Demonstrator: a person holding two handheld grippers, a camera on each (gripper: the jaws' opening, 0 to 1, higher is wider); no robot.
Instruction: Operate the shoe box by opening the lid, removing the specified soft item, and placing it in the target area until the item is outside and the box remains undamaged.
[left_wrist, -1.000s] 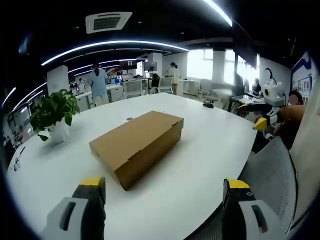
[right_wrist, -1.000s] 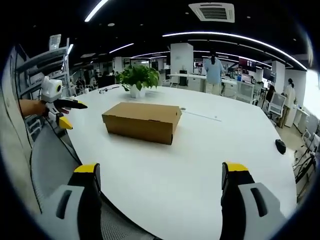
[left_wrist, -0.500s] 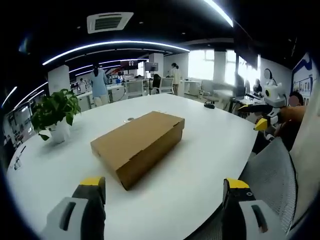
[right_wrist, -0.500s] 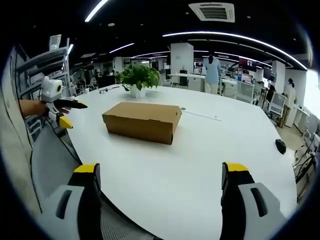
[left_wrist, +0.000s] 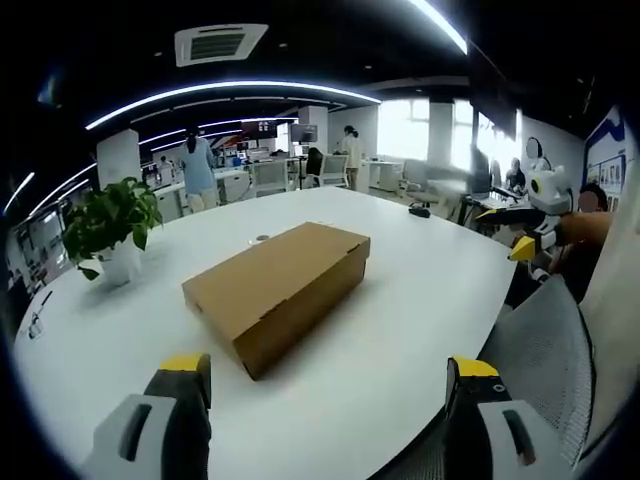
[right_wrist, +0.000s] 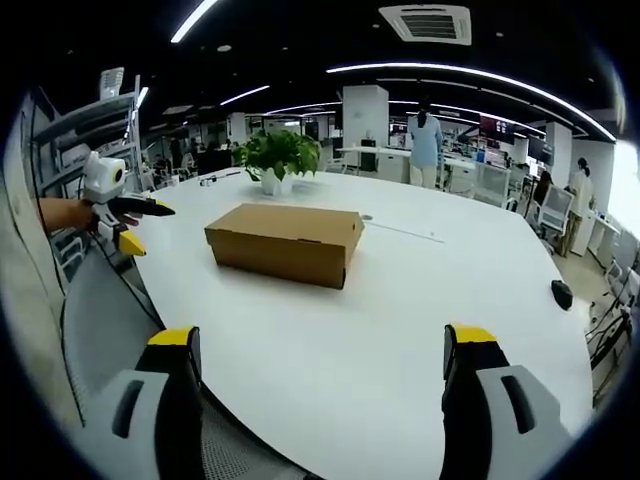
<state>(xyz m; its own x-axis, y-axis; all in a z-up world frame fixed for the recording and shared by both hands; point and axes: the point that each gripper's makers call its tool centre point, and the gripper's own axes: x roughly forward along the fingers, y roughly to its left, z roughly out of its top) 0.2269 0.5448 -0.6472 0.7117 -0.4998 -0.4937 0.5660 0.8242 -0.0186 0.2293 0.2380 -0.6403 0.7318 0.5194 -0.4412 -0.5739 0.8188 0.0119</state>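
A closed brown cardboard shoe box (left_wrist: 278, 288) lies flat on the white table (left_wrist: 400, 330), its lid down, roughly in the middle of the tabletop. In the right gripper view the same shoe box (right_wrist: 286, 243) sits well ahead of the tool, with bare table between them.

The left tool (left_wrist: 330, 375) has its two yellow-tipped jaws spread wide, holding nothing, and hangs over the near edge of the table, well apart from the box. The right tool (right_wrist: 318, 345) is likewise spread wide and empty, above the table's near edge. Each tool also appears in the other's view, held out at the side of the table by a hand.

A potted plant (left_wrist: 110, 225) stands on the table beyond the box, near its far end; in the right gripper view the plant (right_wrist: 275, 158) is just behind the box. A dark computer mouse (right_wrist: 561, 293) rests near the table's right edge. A grey mesh chair (left_wrist: 545, 350) stands beside the table. People stand at desks in the office behind.
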